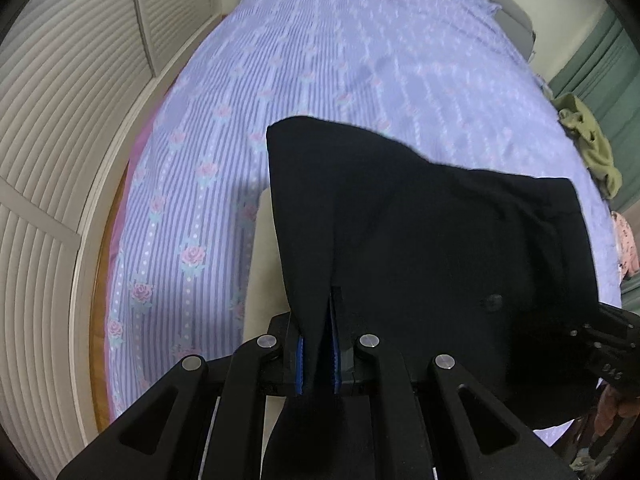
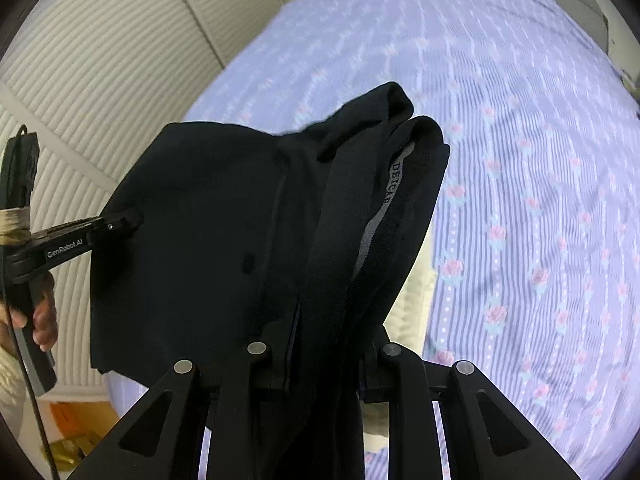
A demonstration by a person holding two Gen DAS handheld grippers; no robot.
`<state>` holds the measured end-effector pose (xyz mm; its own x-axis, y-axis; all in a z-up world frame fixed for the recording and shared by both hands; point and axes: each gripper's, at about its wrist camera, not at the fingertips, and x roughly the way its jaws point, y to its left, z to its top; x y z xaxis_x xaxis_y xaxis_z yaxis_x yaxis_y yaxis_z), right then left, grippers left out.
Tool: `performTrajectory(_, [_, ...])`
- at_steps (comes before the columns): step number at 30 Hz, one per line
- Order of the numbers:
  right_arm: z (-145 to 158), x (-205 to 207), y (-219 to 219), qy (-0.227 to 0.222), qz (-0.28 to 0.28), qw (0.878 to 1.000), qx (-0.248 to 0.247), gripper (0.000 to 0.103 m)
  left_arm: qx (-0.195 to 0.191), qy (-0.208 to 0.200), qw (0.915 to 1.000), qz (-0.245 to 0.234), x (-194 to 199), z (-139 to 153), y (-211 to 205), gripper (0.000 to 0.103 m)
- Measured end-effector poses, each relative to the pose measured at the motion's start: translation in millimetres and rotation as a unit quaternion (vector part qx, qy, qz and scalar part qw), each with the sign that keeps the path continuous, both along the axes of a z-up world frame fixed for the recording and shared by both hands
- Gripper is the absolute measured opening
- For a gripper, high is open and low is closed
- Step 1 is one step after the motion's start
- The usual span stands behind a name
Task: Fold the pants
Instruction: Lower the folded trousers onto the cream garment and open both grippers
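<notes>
From the left wrist, the left gripper (image 1: 318,354) was clamped on a hem of the dark pants (image 1: 400,220), lifting them above the striped bedspread (image 1: 280,80), likely to let them hang straight; from the right wrist, the right gripper (image 2: 326,356) pinched the bunched waistband (image 2: 400,168), sharing the weight.

Left hand-held gripper (image 1: 318,364) clamping black pants (image 1: 400,240), above floral bedsheet (image 1: 320,60)

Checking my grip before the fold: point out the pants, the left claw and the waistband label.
pants (image 1: 400,220), left wrist view, flat dark panel.
left claw (image 1: 318,354), left wrist view, between its blue-padded fingertips.
waistband label (image 2: 390,188), right wrist view, grey lettered strip.
</notes>
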<state>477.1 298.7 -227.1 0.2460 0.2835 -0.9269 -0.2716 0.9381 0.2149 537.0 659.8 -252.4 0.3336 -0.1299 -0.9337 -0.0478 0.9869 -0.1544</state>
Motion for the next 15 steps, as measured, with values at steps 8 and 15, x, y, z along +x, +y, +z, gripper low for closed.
performTrajectory(8, [-15.0,5.7,-14.3,0.017,-0.032,0.998,-0.043,0.049,0.079,-0.001,0.9967,-0.016,-4.0,-0.4,-9.3,0.031])
performTrajectory(15, [12.4,-16.1,-43.1,-0.042,-0.052,0.991,-0.116,0.055,0.133,-0.03,0.9904,-0.024,-29.0,27.7,-24.1,0.042])
